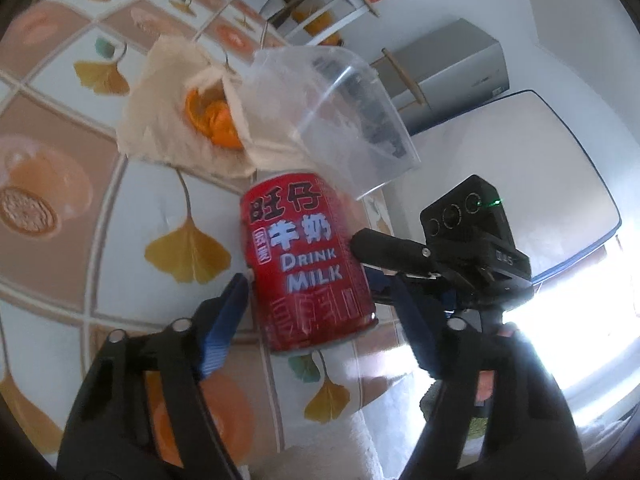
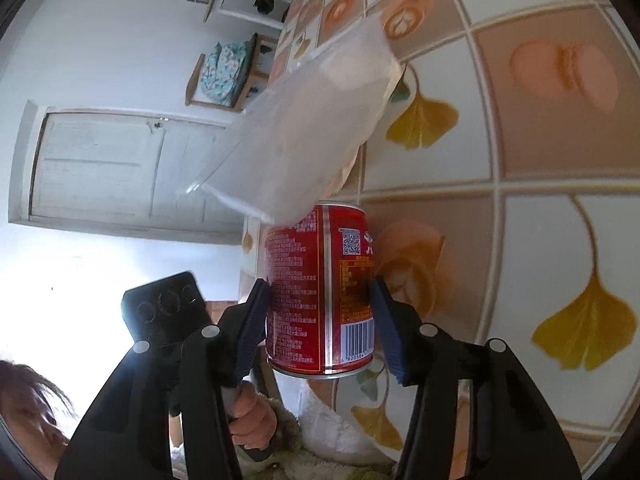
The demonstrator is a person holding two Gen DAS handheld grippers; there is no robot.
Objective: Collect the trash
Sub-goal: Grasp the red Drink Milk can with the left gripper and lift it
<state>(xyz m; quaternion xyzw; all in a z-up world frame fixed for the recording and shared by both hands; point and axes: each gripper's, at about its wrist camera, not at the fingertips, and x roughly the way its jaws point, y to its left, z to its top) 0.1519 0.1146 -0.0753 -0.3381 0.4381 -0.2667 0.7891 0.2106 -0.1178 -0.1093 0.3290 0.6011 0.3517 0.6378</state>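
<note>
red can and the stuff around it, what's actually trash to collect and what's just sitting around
Belongs to the job:
- red milk can, between the pads of the right hand-held gripper
- clear plastic cup, lying on its side
- paper napkin with orange peel on it

Just lying about:
- patterned tablecloth
- grey box beyond the table
- white door

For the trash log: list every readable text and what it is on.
"旺仔", "牛奶", "DRINK MILK": front of the can.
Barcode digits "6 92058…", partly hidden: back of the can.
QR code, fine print on the can: too small.
Marking on the right gripper body: blurred.
</note>
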